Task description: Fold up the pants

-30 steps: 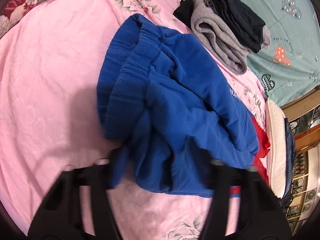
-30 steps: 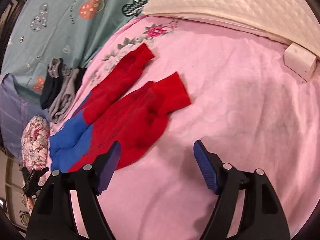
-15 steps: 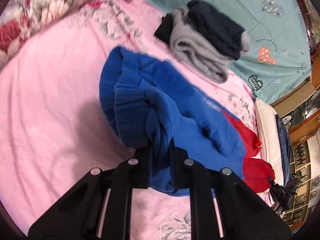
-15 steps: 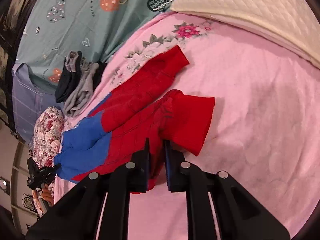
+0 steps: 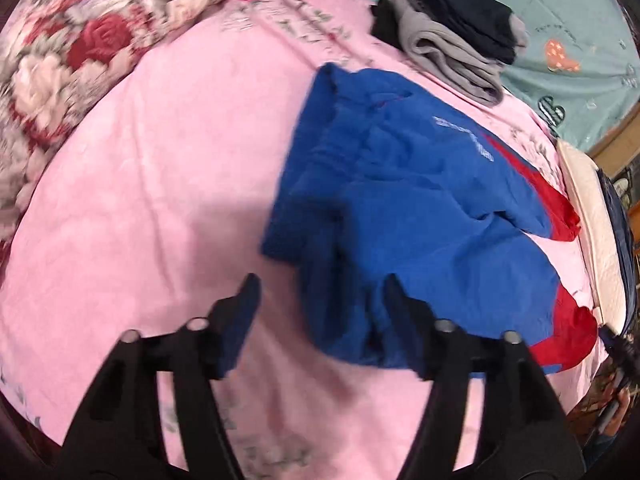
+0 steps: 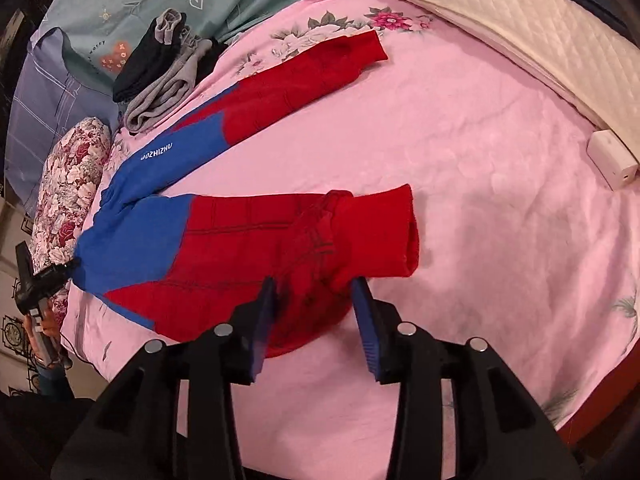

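Clearly the pants (image 6: pixel 240 248) lie spread on the pink sheet (image 6: pixel 480 140), blue waist (image 5: pixel 400 200) toward the floral pillow (image 6: pixel 68 184), red legs (image 6: pixel 304 76) splayed apart, likely laid out flat so a fold can start. Just beyond them sits a stack of clothes (image 5: pixel 452 36), probably done already. Each tool stands at one end. Left gripper (image 5: pixel 320 300) is wide, empty, its right finger over the waist. Right gripper (image 6: pixel 314 304) is moderately open, straddling a red bulge without gripping it.

We read white lettering "UOZHIZHU" on the blue upper part of the pants (image 6: pixel 160 160); from the left wrist it blurs beyond reading.
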Tool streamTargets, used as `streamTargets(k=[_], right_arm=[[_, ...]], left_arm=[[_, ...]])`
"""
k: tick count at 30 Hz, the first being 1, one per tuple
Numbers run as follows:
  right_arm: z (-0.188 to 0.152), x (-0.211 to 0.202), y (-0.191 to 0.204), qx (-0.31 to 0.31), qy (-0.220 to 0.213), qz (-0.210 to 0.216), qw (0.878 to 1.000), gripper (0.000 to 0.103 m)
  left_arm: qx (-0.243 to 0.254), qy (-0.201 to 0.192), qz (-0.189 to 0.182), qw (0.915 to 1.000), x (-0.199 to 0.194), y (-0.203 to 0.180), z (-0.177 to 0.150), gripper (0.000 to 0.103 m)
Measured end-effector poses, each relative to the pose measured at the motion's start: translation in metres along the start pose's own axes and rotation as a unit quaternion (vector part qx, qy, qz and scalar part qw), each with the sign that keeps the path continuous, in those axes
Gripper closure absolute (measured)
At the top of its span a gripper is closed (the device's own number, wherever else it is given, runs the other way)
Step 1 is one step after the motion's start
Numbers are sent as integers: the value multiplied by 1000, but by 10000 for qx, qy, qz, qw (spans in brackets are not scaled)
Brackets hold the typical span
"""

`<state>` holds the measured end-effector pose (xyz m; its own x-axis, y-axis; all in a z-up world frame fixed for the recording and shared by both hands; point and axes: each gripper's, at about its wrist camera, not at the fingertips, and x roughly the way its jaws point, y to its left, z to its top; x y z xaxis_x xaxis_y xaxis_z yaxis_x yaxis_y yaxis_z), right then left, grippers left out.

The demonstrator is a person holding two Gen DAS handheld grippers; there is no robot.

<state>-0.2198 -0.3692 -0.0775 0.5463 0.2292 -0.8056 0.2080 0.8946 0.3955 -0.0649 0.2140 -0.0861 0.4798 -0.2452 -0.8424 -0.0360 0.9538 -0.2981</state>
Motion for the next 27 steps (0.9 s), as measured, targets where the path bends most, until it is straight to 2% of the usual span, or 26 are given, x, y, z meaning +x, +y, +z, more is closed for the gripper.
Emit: streamTargets(k=[1, 2, 4, 7, 11, 14, 15, 16, 17, 19, 21, 24, 25, 27], right_arm=[[8, -6, -3, 75, -163, 58, 9998, 44], [22, -14, -6, 125, -457, 85, 9988, 36], [51, -20, -6, 43, -837, 89, 9964, 33], [105, 4, -13, 117, -913, 261, 9954, 33], [166, 72, -34, 803, -620, 284, 9944, 33], [189, 110, -52, 1394, -455, 329, 9886, 33], [191, 117, -55, 1492, -446, 413, 9869, 34], [194, 124, -55, 1539, -444, 571, 9854, 45], [196, 127, -53, 1474, -440, 717, 9855, 66], [202, 128, -41, 1119, -422, 635, 9908, 86], [207, 113, -35, 956, -673, 618, 9912, 89], [215, 87, -50, 1155, -1188, 732, 9835, 90], [216, 86, -57, 1267, -1211, 587, 9828, 89], [215, 95, -61, 1200, -1034, -40, 9874, 79]], left_arm=[[-78, -83, 52, 9999, -6, 6, 1, 33], [-120, -156, 102, 9998, -11, 11, 3, 32], [-206, -391, 263, 9987, -25, 18, 11, 26], [-227, -615, 417, 9970, -41, 18, 27, 23], [-135, -623, 666, 9957, -39, 8, 52, 20], [-96, -571, 732, 9956, -27, -1, 79, 20], [-107, -597, 722, 9955, -24, -5, 88, 20], [-131, -638, 674, 9956, -18, -10, 102, 20], [-188, -674, 682, 9952, -12, -14, 111, 20], [-355, -748, 651, 9944, -4, -18, 127, 20], [-497, -762, 593, 9941, 9, -20, 140, 16], [-657, -580, 522, 9948, 39, -20, 155, 14], [-686, -497, 506, 9951, 48, -19, 157, 14], [-722, -178, 386, 9965, 73, -15, 159, 14]])
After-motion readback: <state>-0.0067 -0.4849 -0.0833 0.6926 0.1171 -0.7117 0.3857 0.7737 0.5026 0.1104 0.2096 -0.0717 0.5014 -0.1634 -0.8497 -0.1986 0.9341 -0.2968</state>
